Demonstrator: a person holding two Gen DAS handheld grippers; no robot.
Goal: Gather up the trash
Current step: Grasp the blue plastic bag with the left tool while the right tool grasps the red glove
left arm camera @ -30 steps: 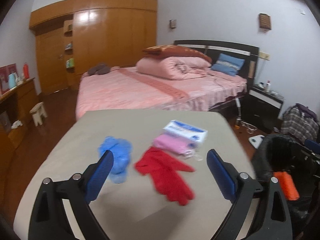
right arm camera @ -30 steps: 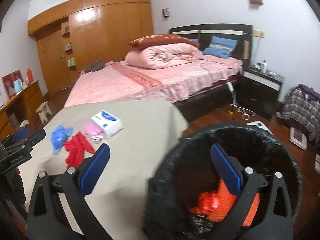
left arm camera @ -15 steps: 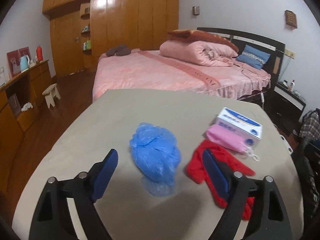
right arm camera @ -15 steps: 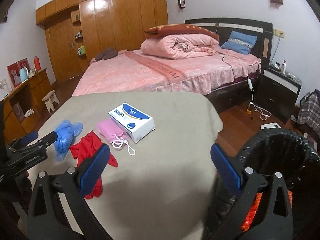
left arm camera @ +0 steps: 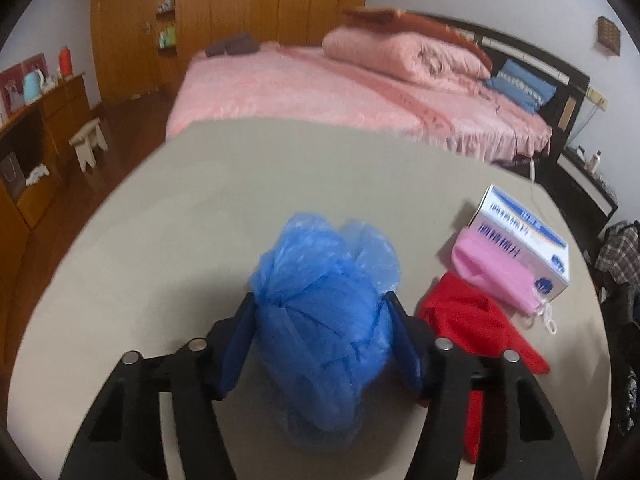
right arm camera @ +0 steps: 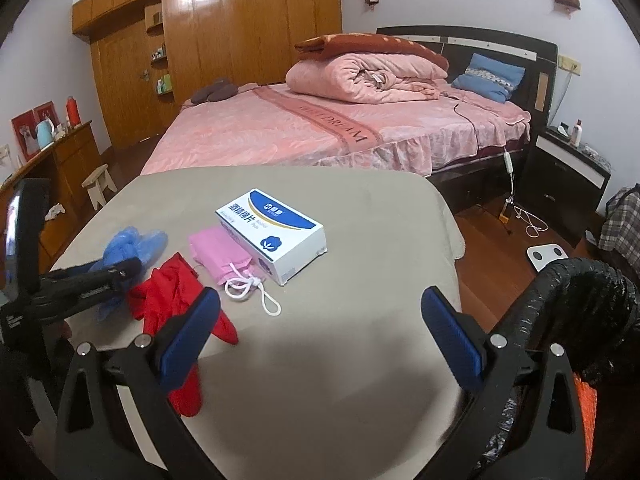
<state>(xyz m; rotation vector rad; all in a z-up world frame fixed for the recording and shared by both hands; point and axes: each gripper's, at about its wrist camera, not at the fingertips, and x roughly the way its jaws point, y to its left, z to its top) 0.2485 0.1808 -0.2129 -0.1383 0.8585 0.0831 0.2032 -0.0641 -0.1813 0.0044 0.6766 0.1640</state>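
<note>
A crumpled blue plastic cover (left arm camera: 324, 320) lies on the beige table (left arm camera: 200, 200). My left gripper (left arm camera: 320, 320) is shut on it, its blue pads pressing both sides. The cover (right arm camera: 128, 246) and the left gripper (right arm camera: 96, 280) also show in the right wrist view. A red glove (right arm camera: 176, 296), a pink face mask (right arm camera: 224, 254) and a white-and-blue box (right arm camera: 276, 232) lie beside it. My right gripper (right arm camera: 320, 328) is open and empty above the table's near part. A black-lined trash bin (right arm camera: 580, 320) stands at the right.
A pink bed (right arm camera: 340, 128) stands behind the table. A wooden wardrobe (right arm camera: 208, 40) lines the back wall. A dresser (right arm camera: 60, 160) and a small stool (right arm camera: 100, 184) are at the left. A black nightstand (right arm camera: 568, 172) is at the right.
My left gripper moved forward over the blue plastic cover and closed on it. My right gripper swung left from the trash bin toward the table.
</note>
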